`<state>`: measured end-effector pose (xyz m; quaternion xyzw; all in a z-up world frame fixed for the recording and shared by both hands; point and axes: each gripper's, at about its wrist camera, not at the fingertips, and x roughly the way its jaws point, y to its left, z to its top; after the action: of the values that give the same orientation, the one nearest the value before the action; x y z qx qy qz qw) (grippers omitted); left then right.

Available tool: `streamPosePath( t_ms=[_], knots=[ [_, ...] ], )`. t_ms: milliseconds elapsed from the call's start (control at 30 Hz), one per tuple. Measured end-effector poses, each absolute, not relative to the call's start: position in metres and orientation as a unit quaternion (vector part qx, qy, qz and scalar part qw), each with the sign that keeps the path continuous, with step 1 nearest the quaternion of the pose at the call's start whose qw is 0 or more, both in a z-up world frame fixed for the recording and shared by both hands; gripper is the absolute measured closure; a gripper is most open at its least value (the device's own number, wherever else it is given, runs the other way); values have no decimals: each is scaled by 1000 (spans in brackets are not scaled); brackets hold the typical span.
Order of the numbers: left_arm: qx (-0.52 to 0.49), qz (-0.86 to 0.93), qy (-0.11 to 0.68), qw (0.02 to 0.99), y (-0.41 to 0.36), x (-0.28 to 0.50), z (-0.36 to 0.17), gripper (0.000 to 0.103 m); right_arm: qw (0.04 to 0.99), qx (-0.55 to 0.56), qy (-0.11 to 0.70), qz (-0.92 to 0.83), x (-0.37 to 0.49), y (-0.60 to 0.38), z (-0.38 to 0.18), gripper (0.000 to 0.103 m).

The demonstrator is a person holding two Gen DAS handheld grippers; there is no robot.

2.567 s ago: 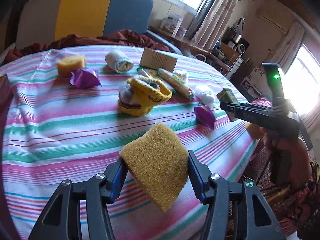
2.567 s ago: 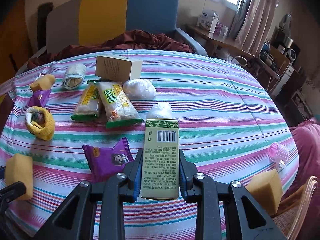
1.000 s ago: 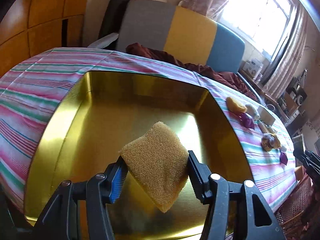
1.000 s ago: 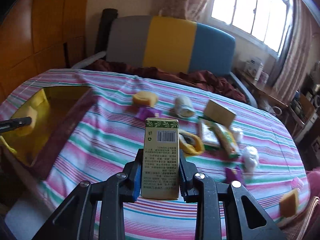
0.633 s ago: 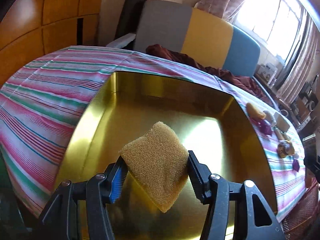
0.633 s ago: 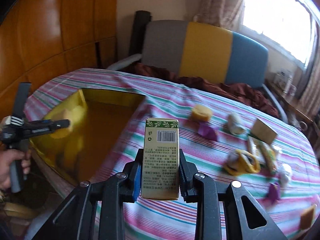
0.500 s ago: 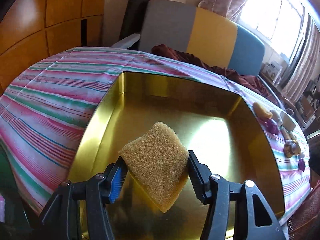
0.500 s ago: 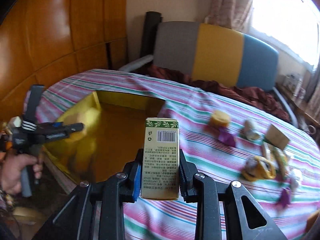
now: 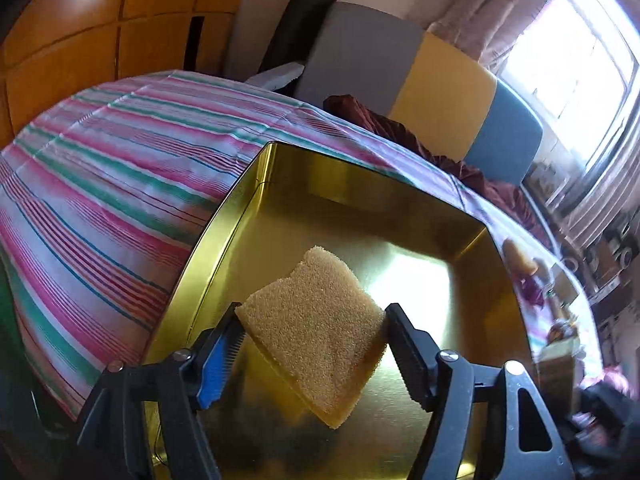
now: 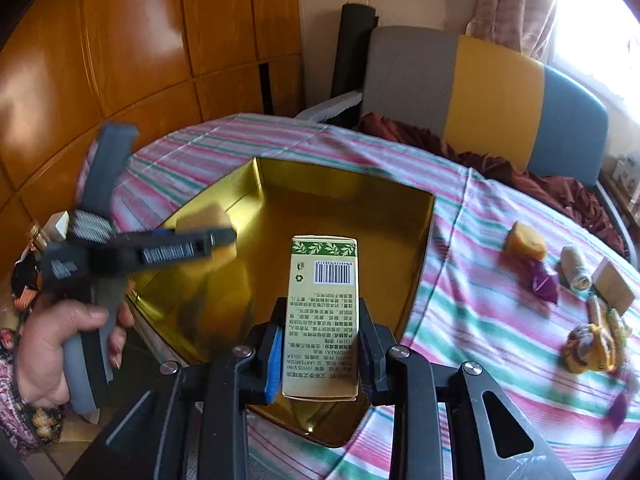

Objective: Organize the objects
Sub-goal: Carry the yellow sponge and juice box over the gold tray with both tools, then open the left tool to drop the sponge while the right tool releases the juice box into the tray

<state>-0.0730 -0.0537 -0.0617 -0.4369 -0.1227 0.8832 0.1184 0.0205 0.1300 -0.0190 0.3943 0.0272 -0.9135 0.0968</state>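
Note:
A yellow sponge (image 9: pixel 316 332) hangs over the floor of the gold metal tray (image 9: pixel 224 220), spanning the gap of my left gripper (image 9: pixel 313 310). Its jaws are opening, and both pads still touch the sponge's edges. In the right wrist view the same left gripper (image 10: pixel 216 236) reaches over the tray's left wall with the sponge (image 10: pixel 204 216), a person's hand (image 10: pixel 52 344) on its handle. My right gripper (image 10: pixel 320 304) is shut on an upright cream box with a green top and a barcode (image 10: pixel 324 300), held above the near part of the tray (image 10: pixel 424 248).
The tray sits on a round table with a striped cloth (image 10: pixel 472 300). To the right lie another sponge (image 10: pixel 524 242), a purple packet (image 10: pixel 542 280), a rolled cloth (image 10: pixel 576 268), a cardboard box (image 10: pixel 614 286) and a yellow bundle (image 10: pixel 592 346). A grey, yellow and blue chair (image 10: pixel 492 92) stands behind.
The left jaws have widened and the sponge has spread out with them. The right gripper has carried the box leftward until it hangs over the tray.

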Motion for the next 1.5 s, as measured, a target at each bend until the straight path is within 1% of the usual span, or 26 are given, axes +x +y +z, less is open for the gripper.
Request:
streamPosePath(
  t_ms=[167, 333, 433, 667, 800, 1100, 1367, 1400, 1467, 1500],
  knots=[
    [-439, 881, -129, 122, -56, -75, -60, 31, 99, 413, 11, -905, 18, 130, -32, 72],
    [-435, 889, -99, 101, -53, -73, -54, 31, 98, 414, 8, -905, 16, 131, -34, 72],
    [-433, 891, -96, 92, -53, -72, -51, 21, 99, 414, 8, -905, 15, 131, -33, 72],
    [-414, 900, -112, 77, -62, -68, -43, 21, 106, 419, 7, -902, 10, 128, -35, 72],
    [-378, 911, -152, 60, -75, -59, -31, 21, 112, 426, 6, -898, 5, 124, -39, 72],
    [-347, 927, -139, 17, -81, -52, -20, 22, 128, 448, -4, -885, -16, 108, -50, 72],
    [-342, 927, -155, 8, -88, -52, -15, 22, 151, 463, -32, -873, -42, 85, -62, 72],
    [-341, 927, -156, 8, -89, -52, -15, 22, 154, 464, -36, -872, -44, 82, -63, 72],
    [-340, 927, -157, 9, -89, -53, -15, 22, 154, 466, -36, -870, -47, 77, -64, 64],
    [-340, 927, -157, 9, -89, -53, -15, 22, 155, 466, -37, -870, -48, 76, -64, 58]
  ],
)
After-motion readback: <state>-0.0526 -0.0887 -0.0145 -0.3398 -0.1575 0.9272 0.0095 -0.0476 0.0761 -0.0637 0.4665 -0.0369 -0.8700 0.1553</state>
